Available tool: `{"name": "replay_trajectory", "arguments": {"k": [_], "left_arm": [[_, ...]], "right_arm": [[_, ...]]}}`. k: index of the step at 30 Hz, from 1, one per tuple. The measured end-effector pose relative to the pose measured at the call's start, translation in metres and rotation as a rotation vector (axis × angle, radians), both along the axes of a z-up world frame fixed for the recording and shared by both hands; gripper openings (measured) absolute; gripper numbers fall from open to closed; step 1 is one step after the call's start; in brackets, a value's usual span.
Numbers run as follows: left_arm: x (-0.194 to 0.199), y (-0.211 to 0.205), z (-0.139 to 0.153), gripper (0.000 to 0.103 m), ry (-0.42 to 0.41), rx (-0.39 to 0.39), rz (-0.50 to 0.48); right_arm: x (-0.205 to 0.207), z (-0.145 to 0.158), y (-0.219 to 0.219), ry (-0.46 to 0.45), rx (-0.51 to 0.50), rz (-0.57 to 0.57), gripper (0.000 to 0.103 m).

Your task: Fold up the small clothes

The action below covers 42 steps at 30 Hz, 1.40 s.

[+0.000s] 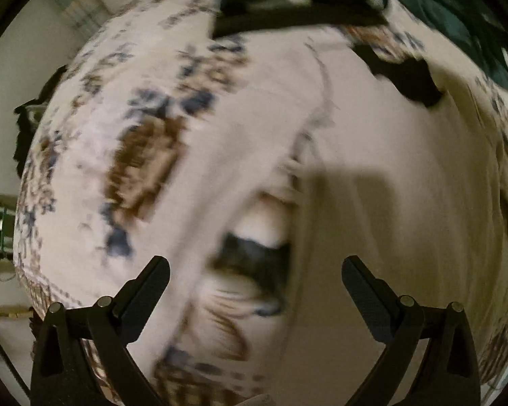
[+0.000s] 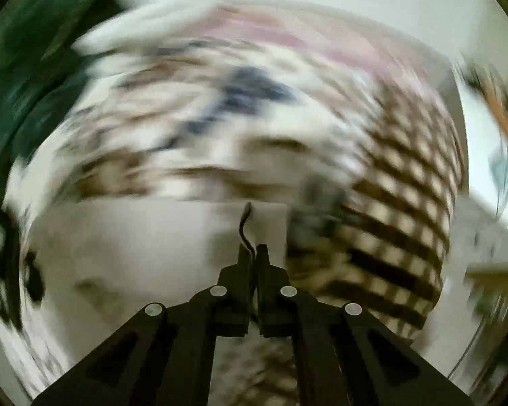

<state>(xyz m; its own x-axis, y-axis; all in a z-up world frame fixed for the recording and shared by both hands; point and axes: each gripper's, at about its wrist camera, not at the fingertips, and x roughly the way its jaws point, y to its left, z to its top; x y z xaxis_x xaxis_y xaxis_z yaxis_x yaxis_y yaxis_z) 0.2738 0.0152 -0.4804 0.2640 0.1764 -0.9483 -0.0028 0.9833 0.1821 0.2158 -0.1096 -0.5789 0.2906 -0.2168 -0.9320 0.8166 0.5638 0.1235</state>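
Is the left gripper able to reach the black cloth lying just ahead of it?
Probably yes. The left gripper is open, and the black cloth lies just beyond its fingertips on the sheet, with nothing seen between, though blur hides detail.

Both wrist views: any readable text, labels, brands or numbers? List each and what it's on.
None readable in either view.
Patterned bedspread: floral and checked print only, no lettering, and motion-blurred.
Pale garment: plain, no visible tag or print.
Dark thin item pinched in the right gripper: no marking visible.
Left gripper, open: no labels on its fingers.
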Motion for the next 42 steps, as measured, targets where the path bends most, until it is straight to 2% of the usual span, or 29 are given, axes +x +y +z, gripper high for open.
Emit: {"name": "replay_trajectory", "arguments": {"k": [2, 5, 7, 9, 11, 13, 16, 19, 21, 22, 23, 24, 25, 27, 29, 31, 33, 34, 35, 38, 40, 42], "left_arm": [[0.003, 0.026, 0.013, 0.103, -0.027, -0.004, 0.035], [0.000, 0.073, 0.028, 0.103, -0.046, 0.018, 0.111], [-0.007, 0.107, 0.032, 0.103, -0.046, 0.040, 0.166], [-0.017, 0.134, 0.029, 0.103, -0.030, 0.063, 0.205], [-0.027, 0.160, 0.023, 0.103, 0.002, 0.084, 0.239], [-0.039, 0.182, 0.014, 0.103, 0.036, 0.100, 0.273], [-0.059, 0.211, -0.003, 0.103, 0.097, 0.094, 0.330], [-0.076, 0.233, -0.013, 0.103, 0.134, 0.054, 0.384], [-0.089, 0.245, -0.021, 0.103, 0.153, -0.037, 0.421], [-0.095, 0.252, -0.025, 0.103, 0.168, -0.101, 0.442], [-0.098, 0.254, -0.030, 0.103, 0.181, -0.150, 0.455], [-0.104, 0.259, -0.037, 0.103, 0.200, -0.222, 0.479], [-0.109, 0.263, -0.043, 0.103, 0.213, -0.280, 0.500], [-0.114, 0.265, -0.062, 0.103, 0.245, -0.422, 0.526], [-0.116, 0.262, -0.081, 0.101, 0.267, -0.477, 0.554], [-0.114, 0.255, -0.096, 0.088, 0.267, -0.471, 0.556], [-0.112, 0.246, -0.104, 0.042, 0.243, -0.375, 0.540], [-0.112, 0.243, -0.102, 0.029, 0.220, -0.339, 0.538], [-0.113, 0.240, -0.097, 0.004, 0.195, -0.326, 0.544], [-0.120, 0.225, -0.062, 0.002, 0.078, -0.280, 0.521], [-0.120, 0.208, -0.033, 0.003, 0.000, -0.248, 0.459], [-0.120, 0.180, -0.002, 0.002, -0.074, -0.252, 0.375]], "right_arm": [[0.043, 0.025, 0.064, 0.012, -0.053, 0.258, 0.003], [0.081, 0.033, 0.173, 0.065, -0.111, 0.628, 0.003], [0.086, 0.017, 0.256, 0.123, -0.150, 0.877, 0.002], [0.071, -0.013, 0.332, 0.212, -0.192, 1.088, 0.002], [0.051, -0.038, 0.385, 0.288, -0.226, 1.220, 0.002], [0.034, -0.064, 0.410, 0.355, -0.249, 1.295, 0.002], [0.019, -0.086, 0.424, 0.428, -0.272, 1.319, 0.003], [0.019, -0.089, 0.422, 0.457, -0.220, 1.308, 0.004], [0.023, -0.086, 0.414, 0.489, -0.120, 1.293, 0.014], [0.025, -0.081, 0.407, 0.482, -0.056, 1.263, 0.029], [0.026, -0.075, 0.398, 0.465, -0.008, 1.222, 0.048], [0.027, -0.067, 0.386, 0.432, 0.036, 1.165, 0.055], [0.027, -0.061, 0.374, 0.406, 0.056, 1.117, 0.058], [0.025, -0.053, 0.350, 0.375, 0.077, 1.004, 0.058], [0.021, -0.052, 0.331, 0.365, 0.089, 0.915, 0.058], [0.016, -0.057, 0.315, 0.376, 0.090, 0.844, 0.058], [0.011, -0.064, 0.302, 0.383, 0.098, 0.792, 0.058], [0.008, -0.067, 0.295, 0.385, 0.104, 0.767, 0.058], [0.009, -0.070, 0.285, 0.389, 0.104, 0.755, 0.058], [0.006, -0.073, 0.260, 0.394, 0.094, 0.729, 0.058], [0.001, -0.066, 0.242, 0.390, 0.097, 0.723, 0.058], [-0.007, -0.056, 0.220, 0.382, 0.122, 0.717, 0.058]]}}
